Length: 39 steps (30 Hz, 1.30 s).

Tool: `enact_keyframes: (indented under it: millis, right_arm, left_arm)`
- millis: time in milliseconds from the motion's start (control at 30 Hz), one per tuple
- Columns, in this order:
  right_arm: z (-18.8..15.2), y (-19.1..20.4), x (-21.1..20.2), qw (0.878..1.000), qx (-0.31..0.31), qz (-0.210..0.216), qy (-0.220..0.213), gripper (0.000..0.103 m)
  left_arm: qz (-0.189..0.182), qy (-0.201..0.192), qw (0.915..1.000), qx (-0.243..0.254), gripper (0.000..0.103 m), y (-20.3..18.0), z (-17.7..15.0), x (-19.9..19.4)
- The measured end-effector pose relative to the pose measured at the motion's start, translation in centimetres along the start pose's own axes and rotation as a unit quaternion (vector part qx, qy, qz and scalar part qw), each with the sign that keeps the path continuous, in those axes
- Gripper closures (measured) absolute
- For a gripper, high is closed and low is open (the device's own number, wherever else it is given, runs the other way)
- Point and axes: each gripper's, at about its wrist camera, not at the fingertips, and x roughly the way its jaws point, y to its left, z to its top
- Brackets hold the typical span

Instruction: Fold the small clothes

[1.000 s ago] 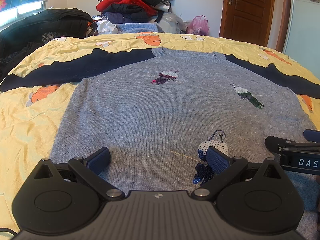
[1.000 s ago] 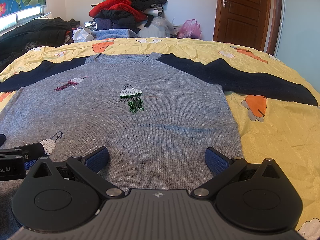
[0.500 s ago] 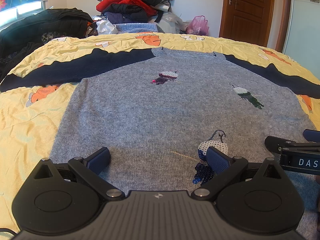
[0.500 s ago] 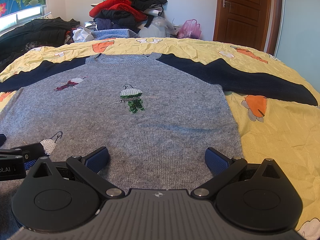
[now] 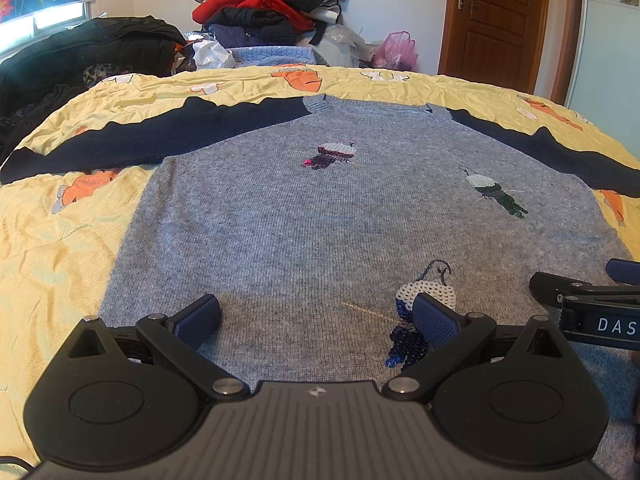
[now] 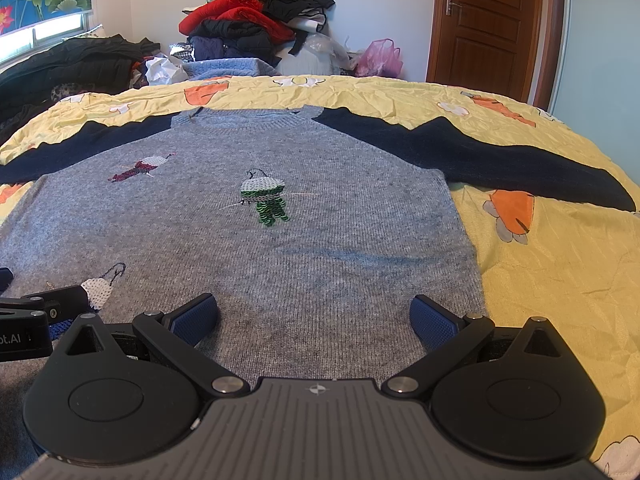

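Grey knit sweater (image 5: 320,224) lies flat, face up, on yellow bedspread (image 5: 56,248), navy sleeves (image 6: 480,160) spread. Left gripper (image 5: 316,316) and right gripper (image 6: 314,316) spread wide, empty, over hem. Judgement: pinch hem corners evenly, lift together, keep fold square.

Yellow bedspread (image 5: 60,248), clothes heap (image 5: 268,8), pink bag (image 6: 378,58), wooden door (image 6: 492,20).

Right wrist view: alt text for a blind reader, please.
A grey sweater with navy sleeves lies flat, front up, on a yellow bedspread. The open right gripper hovers over its hem; the left gripper shows at the left edge.
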Motion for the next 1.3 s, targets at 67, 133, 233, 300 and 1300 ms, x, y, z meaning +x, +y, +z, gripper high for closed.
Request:
enact_keyframes:
  millis: [67,133,233,300,1300]
  right_arm:
    - [0.0,0.0,0.0,1.0,0.0,0.0,0.0,0.0]
    - [0.0,0.0,0.0,1.0,0.0,0.0,0.0,0.0]
    - [0.0,0.0,0.0,1.0,0.0,0.0,0.0,0.0]
    - [0.0,0.0,0.0,1.0,0.0,0.0,0.0,0.0]
    - [0.9,-3.8,-2.5,0.992,0.023,0.112,-0.049,0.001]
  left_arm:
    - [0.0,0.0,1.0,0.0,0.0,0.0,0.0,0.0]
    - [0.0,0.0,1.0,0.0,0.0,0.0,0.0,0.0]
    - [0.004,-0.001,1.0,0.0,0.0,-0.2,0.0,0.0]
    - [0.007,-0.002,1.0,-0.002,0.0,-0.3,0.0,0.0]
    - [-0.009,0.007,0.9999,0.001,0.0,0.3,1.6,1.1]
